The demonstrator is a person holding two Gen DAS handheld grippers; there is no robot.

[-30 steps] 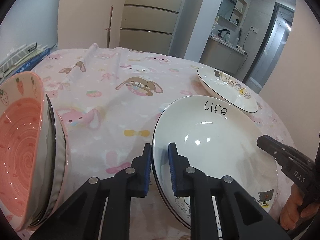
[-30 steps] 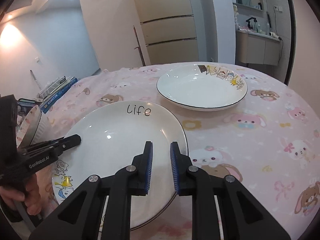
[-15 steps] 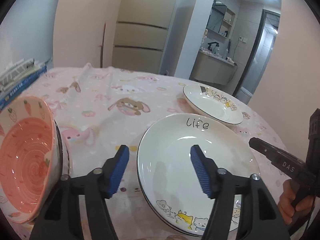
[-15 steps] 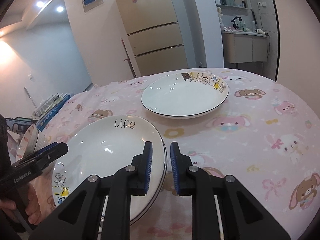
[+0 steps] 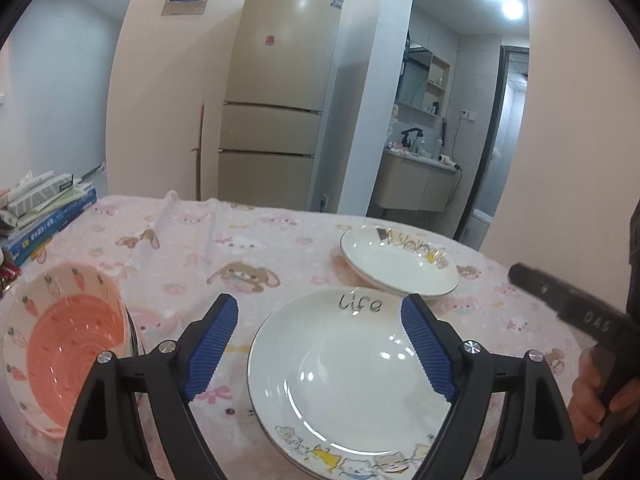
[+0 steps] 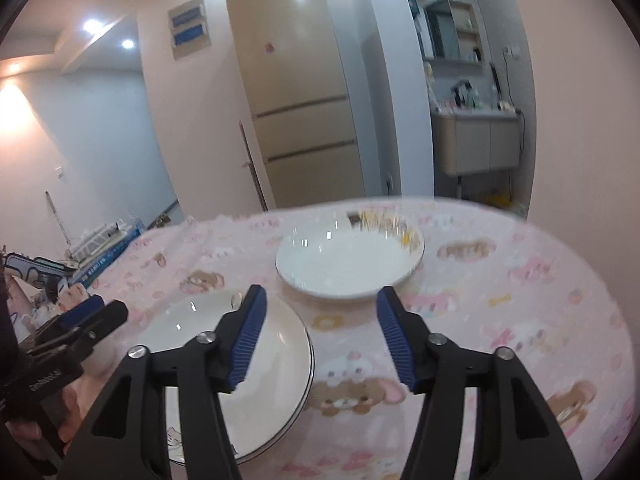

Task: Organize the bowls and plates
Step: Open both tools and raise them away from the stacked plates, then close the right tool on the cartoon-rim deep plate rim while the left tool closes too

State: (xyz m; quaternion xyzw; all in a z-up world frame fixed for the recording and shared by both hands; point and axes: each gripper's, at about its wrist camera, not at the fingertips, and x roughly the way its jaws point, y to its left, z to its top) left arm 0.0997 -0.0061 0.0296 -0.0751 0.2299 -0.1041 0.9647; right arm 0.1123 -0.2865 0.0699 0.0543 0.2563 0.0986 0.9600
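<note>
A white plate marked "life" [image 5: 348,380] lies on the pink cartoon tablecloth [image 5: 192,248]. In the left wrist view it sits low, below my left gripper [image 5: 320,346]. The jaws of that gripper are opening wide and grip nothing. A second white plate with cartoon figures [image 5: 400,264] lies further back on the right. A pink carrot-print bowl [image 5: 64,344] tilts in a stack of bowls at the left. In the right wrist view my right gripper [image 6: 320,336] hangs above the cloth between the "life" plate [image 6: 188,324] and the far plate [image 6: 348,264]. Its jaws are opening and empty.
A pile of books [image 5: 48,216] lies at the table's far left edge. A beige fridge [image 5: 280,120] and a wooden stick [image 5: 199,152] stand behind the table. The other gripper [image 5: 572,304] and a hand [image 5: 596,384] are at the right of the left wrist view.
Both grippers were shut at the rim of the "life" plate. They have let go, spread their jaws, and lifted up and back. The plate stays on the table.
</note>
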